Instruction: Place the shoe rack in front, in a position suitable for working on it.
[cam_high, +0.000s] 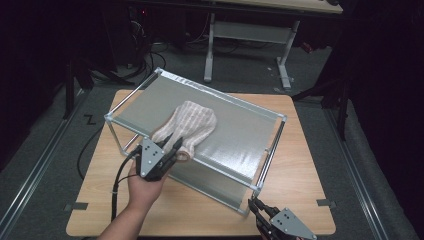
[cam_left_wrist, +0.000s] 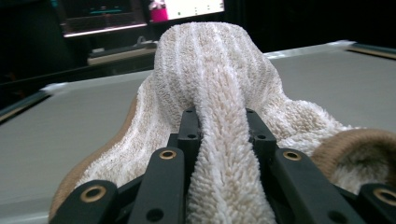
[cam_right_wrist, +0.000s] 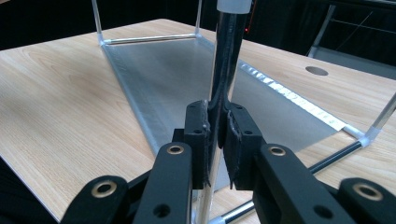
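A beige striped towel (cam_high: 192, 125) lies bunched on the grey top sheet of a metal-framed rack (cam_high: 225, 97). My left gripper (cam_high: 172, 142) reaches over the rack's near left edge and is shut on a raised fold of the towel (cam_left_wrist: 210, 60), which runs up between its jaws (cam_left_wrist: 223, 116). A hand holds this gripper from below. At the rack's near right corner, my right gripper (cam_high: 254, 204) is shut on the upright corner post (cam_right_wrist: 226, 56), with its pads (cam_right_wrist: 198, 126) pressed against the post from both sides.
The rack stands slantwise on a light wooden table (cam_high: 300, 165), with bare wood to its left, right and front. A second table (cam_high: 250, 30) stands farther back on the grey floor. Cables trail on the floor at the left.
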